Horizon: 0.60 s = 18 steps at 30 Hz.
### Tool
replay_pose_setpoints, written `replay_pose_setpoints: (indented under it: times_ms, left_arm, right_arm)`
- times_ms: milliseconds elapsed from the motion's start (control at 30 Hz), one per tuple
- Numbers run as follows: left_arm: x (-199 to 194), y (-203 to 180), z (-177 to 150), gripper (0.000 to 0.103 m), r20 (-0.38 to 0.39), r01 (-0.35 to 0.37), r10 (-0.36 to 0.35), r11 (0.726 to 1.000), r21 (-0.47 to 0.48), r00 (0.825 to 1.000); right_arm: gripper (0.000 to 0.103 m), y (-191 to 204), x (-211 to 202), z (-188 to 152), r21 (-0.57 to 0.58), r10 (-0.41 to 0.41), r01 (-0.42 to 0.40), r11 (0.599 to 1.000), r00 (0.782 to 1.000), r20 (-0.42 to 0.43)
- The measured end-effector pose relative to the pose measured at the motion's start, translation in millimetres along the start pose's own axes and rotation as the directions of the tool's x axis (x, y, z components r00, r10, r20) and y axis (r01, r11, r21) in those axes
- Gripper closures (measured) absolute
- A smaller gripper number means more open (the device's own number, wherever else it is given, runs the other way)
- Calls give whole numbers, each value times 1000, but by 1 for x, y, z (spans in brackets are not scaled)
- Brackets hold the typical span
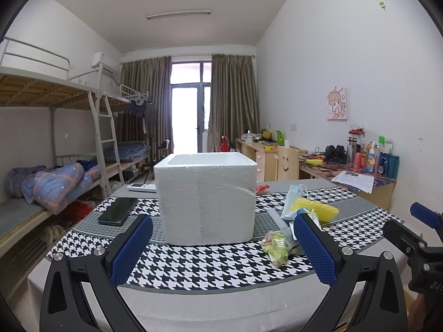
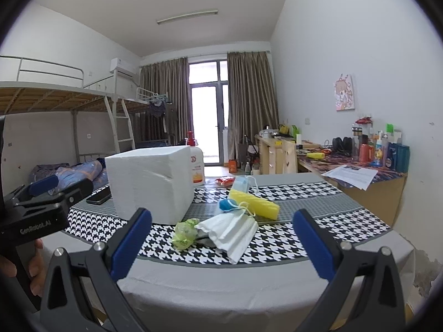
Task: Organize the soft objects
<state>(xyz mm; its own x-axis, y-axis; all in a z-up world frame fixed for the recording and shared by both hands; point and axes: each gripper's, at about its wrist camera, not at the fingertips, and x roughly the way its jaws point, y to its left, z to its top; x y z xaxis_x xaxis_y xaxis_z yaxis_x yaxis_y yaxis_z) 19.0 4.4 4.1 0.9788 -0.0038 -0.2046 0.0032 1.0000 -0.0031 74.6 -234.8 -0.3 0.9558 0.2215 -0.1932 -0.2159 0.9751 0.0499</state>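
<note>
A white foam box [image 1: 206,196] stands open-topped on the houndstooth tablecloth [image 1: 193,265]; it also shows in the right wrist view [image 2: 151,182]. To its right lie soft items: a yellow sponge [image 2: 256,203], a white face mask [image 2: 231,231], a blue face mask [image 2: 242,184], a small blue piece [image 2: 227,205] and a crumpled green-white wrapper [image 2: 184,231]. My left gripper [image 1: 223,244] is open and empty, in front of the box. My right gripper [image 2: 221,239] is open and empty, in front of the pile.
A black phone [image 1: 117,211] lies left of the box, a white remote [image 1: 141,186] behind it. A soap pump bottle [image 2: 196,166] and a red packet [image 2: 225,181] stand behind the box. Bunk beds are at left, cluttered desks [image 2: 360,171] at right.
</note>
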Motion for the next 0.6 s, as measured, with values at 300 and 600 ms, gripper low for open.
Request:
replay_pose_setpoints:
  times_ms: [300,600]
  left_arm:
    - [36,-6,2,1,-63,70,-69,997,23,996]
    - [76,-18,-6,1,-152,155,-148,987,34,977]
  right_arm:
    - [0,-2,26,0,-20,-41,40,999,998,-57]
    - [0,-11,53,-8,-20,-76,74,997,988,-131]
